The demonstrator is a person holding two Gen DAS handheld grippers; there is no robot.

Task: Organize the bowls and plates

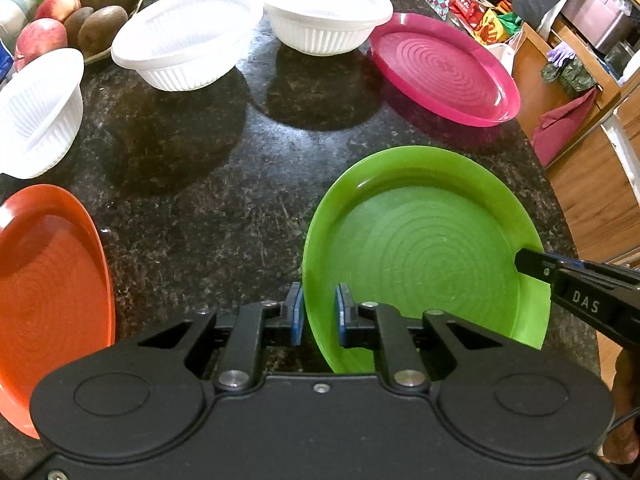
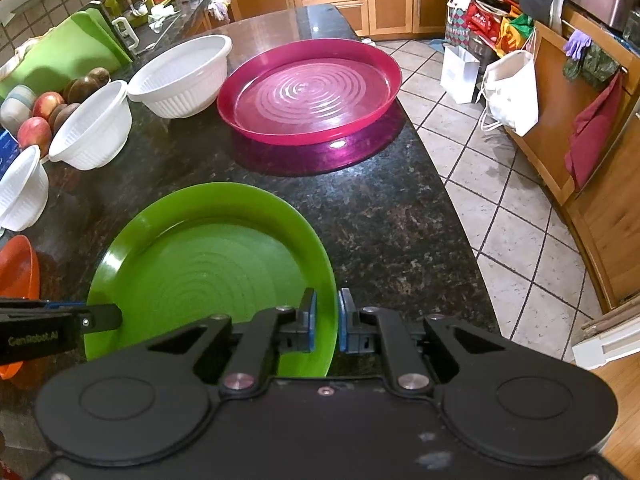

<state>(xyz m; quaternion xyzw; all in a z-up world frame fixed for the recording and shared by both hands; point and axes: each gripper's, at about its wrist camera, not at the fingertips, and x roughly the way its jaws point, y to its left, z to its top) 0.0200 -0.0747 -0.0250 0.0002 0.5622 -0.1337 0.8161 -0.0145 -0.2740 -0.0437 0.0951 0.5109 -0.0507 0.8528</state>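
Note:
A green plate lies on the dark granite counter. My left gripper straddles its left rim, one pad on each side, with a small gap. My right gripper straddles its right rim the same way and shows in the left wrist view. A magenta plate sits farther back. An orange plate lies at the left. Three white ribbed bowls stand along the back and left.
A tray of apples and kiwis and a green cutting board sit at the far left. The counter's right edge drops to a tiled floor with bags and wooden cabinets.

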